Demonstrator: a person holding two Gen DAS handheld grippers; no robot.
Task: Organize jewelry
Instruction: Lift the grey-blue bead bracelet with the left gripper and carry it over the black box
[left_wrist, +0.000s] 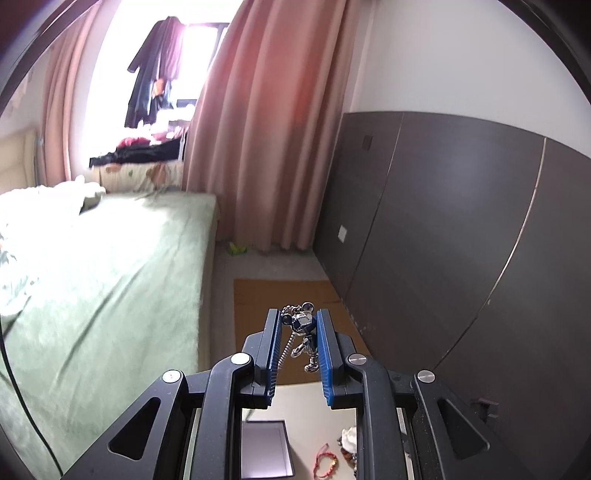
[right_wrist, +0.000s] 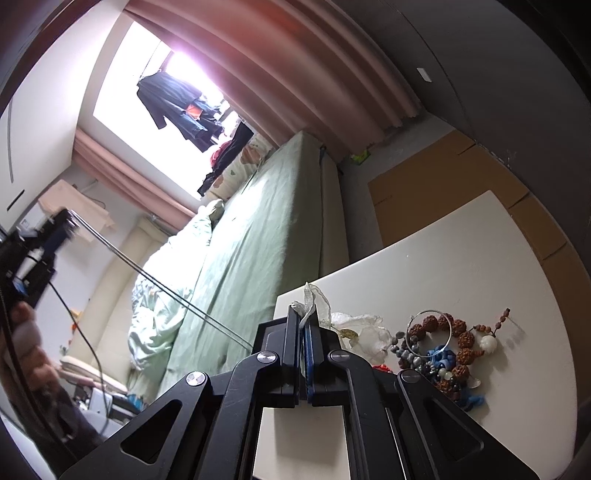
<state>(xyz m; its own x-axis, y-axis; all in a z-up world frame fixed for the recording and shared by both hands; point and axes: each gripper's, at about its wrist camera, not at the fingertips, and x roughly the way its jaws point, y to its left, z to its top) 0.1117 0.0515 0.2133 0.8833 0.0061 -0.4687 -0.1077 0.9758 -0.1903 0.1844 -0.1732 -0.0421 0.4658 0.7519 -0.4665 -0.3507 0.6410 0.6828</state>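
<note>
Two grips: left hand-held gripper (left_wrist: 298, 326) clamped on a silver mouse-figure pendant (left_wrist: 303, 325), blue pads pressing it from both sides; right hand-held gripper (right_wrist: 305, 325) pressed together on the neck of a sheer white pouch (right_wrist: 354, 330).
Pendant's place: raised off the counter, between the left pads, figure's legs dangling below them.
Chain (left_wrist: 285, 345): hanging from the pendant beside the left pad; in the right wrist view, stretched as a thin taut line toward the pouch side.
Below the left jaws: pale counter (left_wrist: 306, 421), dark square box (left_wrist: 264, 452) with a light lining, red cord bracelet (left_wrist: 325, 458).
Beside the pouch: heap of bead bracelets (right_wrist: 448, 350) resting on the counter, with a thin silver bangle (right_wrist: 430, 330) and blue knotted cord among it.
Beyond: green bed (left_wrist: 110, 266), cardboard on the floor, pink curtains, bright window.
Step in hand, as judged: drawing one necklace clear of the pouch, pouch pinned at its neck, pendant lifted away.
Progress, as judged: early; most pieces unsorted in the heap.
Next move calls for: steady pull along the chain's line until its far end comes free, no jerk against a snag; right grip firm on the pouch; then lowering the pendant toward the box, chain gathered without knotting.
Uncertain: whether the chain's far end sits inside the pouch, hidden behind the right jaws.
</note>
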